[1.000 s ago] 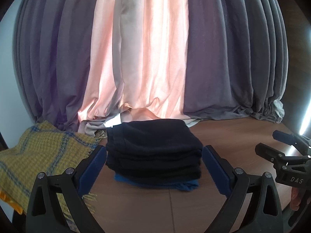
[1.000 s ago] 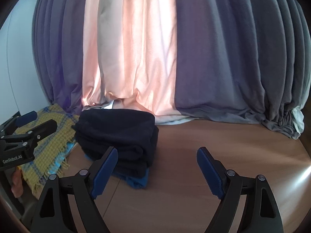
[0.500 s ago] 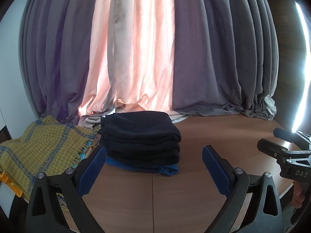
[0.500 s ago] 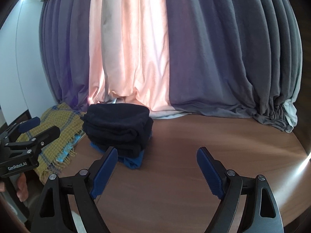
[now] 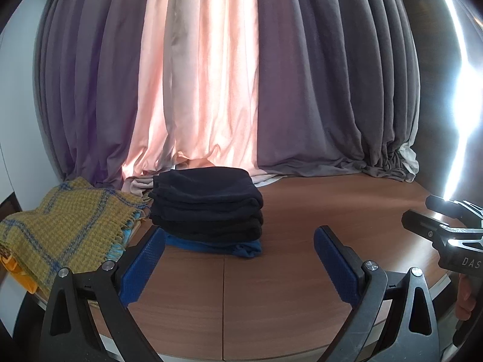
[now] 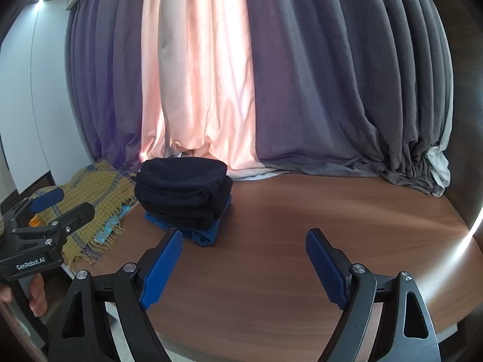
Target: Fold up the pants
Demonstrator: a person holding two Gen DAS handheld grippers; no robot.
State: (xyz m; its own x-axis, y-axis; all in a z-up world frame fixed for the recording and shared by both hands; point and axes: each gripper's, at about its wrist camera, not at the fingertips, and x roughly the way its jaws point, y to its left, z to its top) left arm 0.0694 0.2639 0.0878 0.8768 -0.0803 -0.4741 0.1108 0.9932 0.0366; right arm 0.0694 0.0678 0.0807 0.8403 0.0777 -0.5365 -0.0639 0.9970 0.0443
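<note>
Left wrist view: the left tool [image 5: 240, 250] hangs above the wooden worktop [image 5: 302, 271] with its blue pads spread wide and nothing between them. The folded dark pants [image 5: 208, 202] crown a neat stack near the back of the worktop, squared over a blue garment [image 5: 217, 246] at the bottom, a placement that suggests finished pieces are piled there to keep the front free for folding. A yellow checked blanket [image 5: 63, 229] lies bunched just left of the stack, draped over the worktop's edge. The right tool [image 5: 434, 220] enters at the far right, well apart from the stack, its jaws parted. Grey and pink curtains [image 5: 211, 75] pool behind.

Right wrist view: the right tool [image 6: 244, 259] is likewise spread and empty, held low over bare wood in front of the stack. The folded dark pants [image 6: 184, 190] sit ahead and to the left, layers showing at the side. The left tool [image 6: 57, 206] appears at the left edge, over the blanket [image 6: 96, 199], apart from the pile. With both tools empty and clear of the cloth, the fold looks complete.
</note>
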